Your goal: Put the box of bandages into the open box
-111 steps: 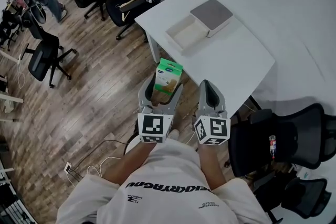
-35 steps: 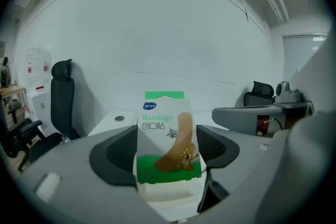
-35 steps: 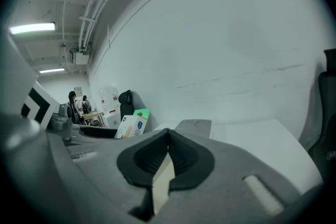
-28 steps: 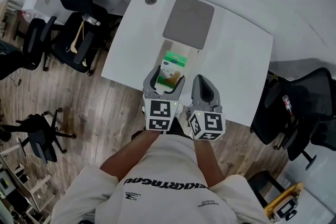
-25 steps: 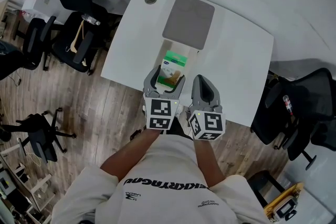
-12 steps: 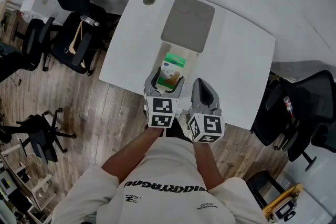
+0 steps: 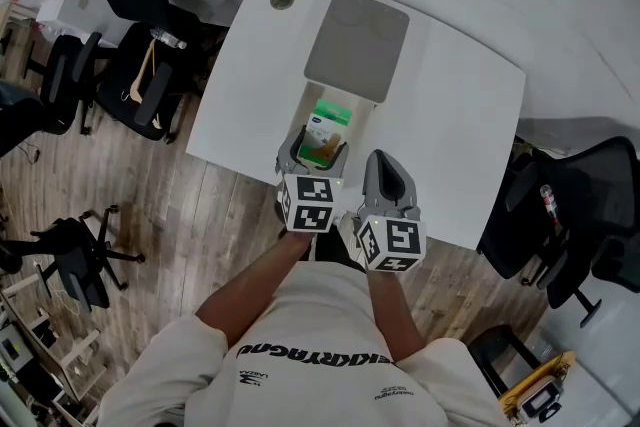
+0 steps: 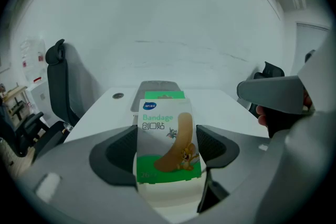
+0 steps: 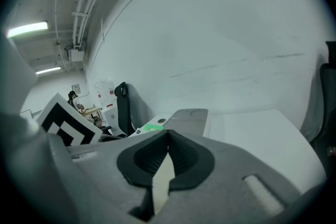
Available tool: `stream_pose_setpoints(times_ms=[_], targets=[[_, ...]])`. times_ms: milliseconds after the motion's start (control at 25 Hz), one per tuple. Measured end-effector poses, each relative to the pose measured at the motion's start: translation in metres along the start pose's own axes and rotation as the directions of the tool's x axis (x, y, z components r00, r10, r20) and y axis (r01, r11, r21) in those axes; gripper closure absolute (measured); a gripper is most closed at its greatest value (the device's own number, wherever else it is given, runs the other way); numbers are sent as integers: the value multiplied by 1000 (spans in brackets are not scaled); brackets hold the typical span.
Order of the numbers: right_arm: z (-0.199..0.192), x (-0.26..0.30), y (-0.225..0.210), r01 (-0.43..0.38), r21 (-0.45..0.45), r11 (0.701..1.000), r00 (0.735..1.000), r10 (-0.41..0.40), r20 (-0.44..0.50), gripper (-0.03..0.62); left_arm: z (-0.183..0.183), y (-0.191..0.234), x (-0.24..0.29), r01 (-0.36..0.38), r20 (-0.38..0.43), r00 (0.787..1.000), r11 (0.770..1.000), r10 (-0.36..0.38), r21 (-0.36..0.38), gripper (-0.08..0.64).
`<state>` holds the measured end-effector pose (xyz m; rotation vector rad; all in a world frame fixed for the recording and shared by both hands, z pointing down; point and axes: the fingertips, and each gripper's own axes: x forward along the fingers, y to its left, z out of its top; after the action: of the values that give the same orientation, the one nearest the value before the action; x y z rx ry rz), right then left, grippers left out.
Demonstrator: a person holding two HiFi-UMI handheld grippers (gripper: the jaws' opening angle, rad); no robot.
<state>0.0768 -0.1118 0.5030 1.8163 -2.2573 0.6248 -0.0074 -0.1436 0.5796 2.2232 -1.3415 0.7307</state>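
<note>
The bandage box (image 7: 326,128), green and white with a cartoon plaster on it, stands upright between the jaws of my left gripper (image 7: 316,147), which is shut on it. It hangs over the cream inside of the open box (image 7: 371,118), whose grey lid (image 7: 357,45) lies folded back behind. In the left gripper view the bandage box (image 8: 167,139) fills the middle of my left gripper (image 8: 165,150), with the cream box floor (image 8: 173,194) just under it. I cannot tell if they touch. My right gripper (image 7: 386,167) is shut and empty beside the open box; the right gripper view shows its jaws (image 9: 167,157) closed.
The white table (image 7: 455,105) has a round grommet (image 7: 281,0) at its far left corner. Black office chairs stand to the left (image 7: 150,65) and right (image 7: 570,205) of the table. Wooden floor lies at the table's near edge.
Earlier I stood away from the table with the bandage box over the floor. In the last second my left gripper has eased forward and down with the box over the open box.
</note>
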Motion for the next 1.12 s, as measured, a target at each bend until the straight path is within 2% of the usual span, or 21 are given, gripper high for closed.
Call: stream_pose_setpoints(times_ms=[640,1120], targets=[[-4,12,-8,-3,-2,1000,1000,2,-23,594,-33,5,40,-4,-114,993,1000,3,-11,196],[-3,13,-12,0,1,1000,1000,0,-30,594,-57,5,64,-6,-191,982,1000,10,22,196]])
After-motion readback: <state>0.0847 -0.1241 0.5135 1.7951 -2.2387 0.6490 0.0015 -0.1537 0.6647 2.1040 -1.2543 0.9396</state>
